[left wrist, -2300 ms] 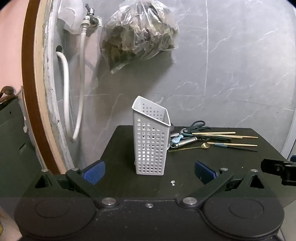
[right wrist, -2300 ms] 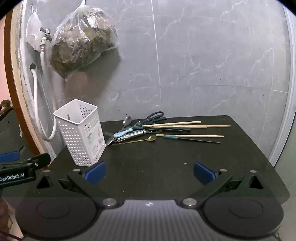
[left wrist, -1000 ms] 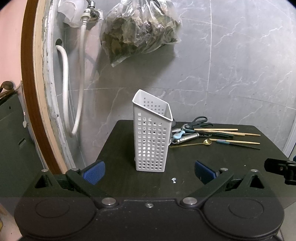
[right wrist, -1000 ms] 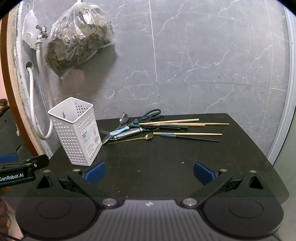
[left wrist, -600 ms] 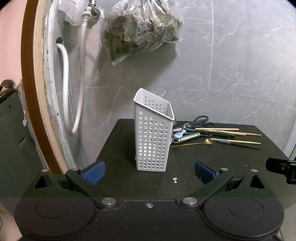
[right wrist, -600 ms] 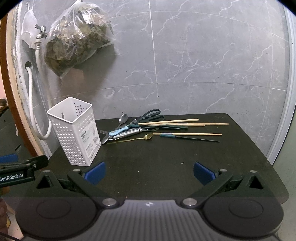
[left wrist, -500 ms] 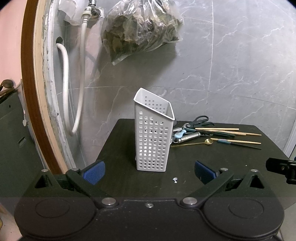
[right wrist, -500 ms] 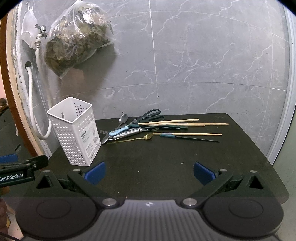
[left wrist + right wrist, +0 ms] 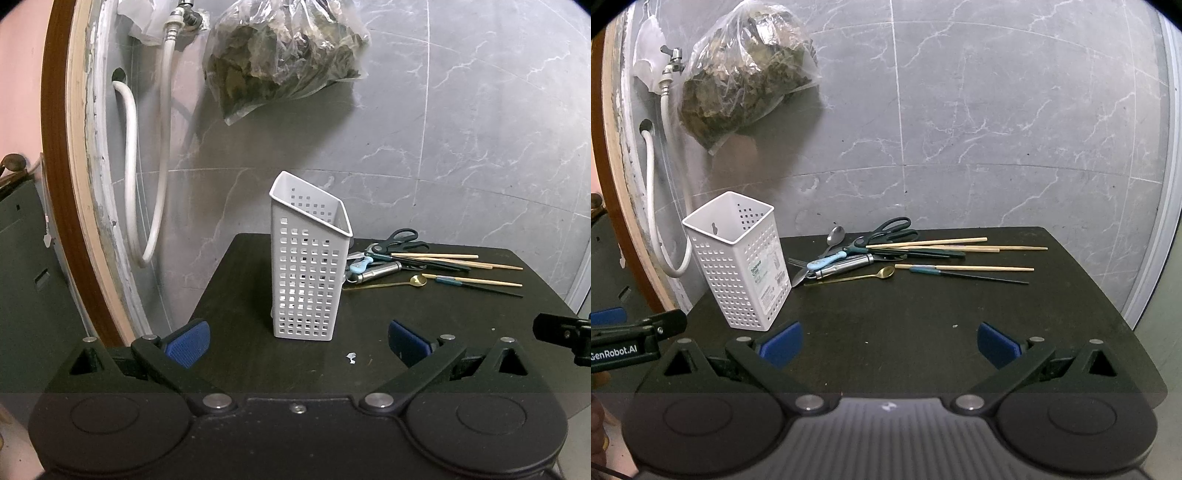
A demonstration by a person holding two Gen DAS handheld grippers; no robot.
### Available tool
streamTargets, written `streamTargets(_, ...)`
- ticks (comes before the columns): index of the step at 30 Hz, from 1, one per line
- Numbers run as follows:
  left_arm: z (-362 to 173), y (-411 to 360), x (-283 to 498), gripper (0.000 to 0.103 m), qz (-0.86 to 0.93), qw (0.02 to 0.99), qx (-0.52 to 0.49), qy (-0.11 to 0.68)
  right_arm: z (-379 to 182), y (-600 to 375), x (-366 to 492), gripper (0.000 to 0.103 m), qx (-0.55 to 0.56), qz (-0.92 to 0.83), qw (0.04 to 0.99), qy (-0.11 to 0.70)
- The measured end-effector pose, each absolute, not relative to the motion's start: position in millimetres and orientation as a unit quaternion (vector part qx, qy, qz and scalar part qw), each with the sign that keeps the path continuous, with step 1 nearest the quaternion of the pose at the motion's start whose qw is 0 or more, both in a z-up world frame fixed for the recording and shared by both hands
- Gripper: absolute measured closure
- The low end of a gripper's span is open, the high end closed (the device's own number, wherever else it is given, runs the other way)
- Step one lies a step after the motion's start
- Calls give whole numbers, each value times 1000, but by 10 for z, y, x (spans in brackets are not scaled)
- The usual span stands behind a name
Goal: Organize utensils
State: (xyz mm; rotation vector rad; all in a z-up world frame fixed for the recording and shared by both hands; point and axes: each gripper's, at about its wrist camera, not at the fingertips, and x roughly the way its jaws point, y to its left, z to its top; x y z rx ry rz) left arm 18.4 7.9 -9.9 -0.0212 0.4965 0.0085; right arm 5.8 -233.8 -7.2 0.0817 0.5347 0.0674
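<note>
Left gripper (image 9: 297, 341): held wide apart, nothing gripped.
Right gripper (image 9: 888, 343): spread wide, nothing gripped.
Holder (image 9: 737, 258): white, upright on the black table (image 9: 923, 317).
Utensils (image 9: 849, 264): piled just beside the holder, with scissors (image 9: 890, 230) and chopsticks (image 9: 964, 267).

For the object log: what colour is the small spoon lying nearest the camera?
Gold, the small spoon; clearest in the right wrist view.
</note>
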Motion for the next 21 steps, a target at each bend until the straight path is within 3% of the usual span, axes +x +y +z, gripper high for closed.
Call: streamTargets(21, -95, 119, 268, 1, 8, 967, -14, 253, -68, -2299, 141, 0, 38, 31, 962, 268)
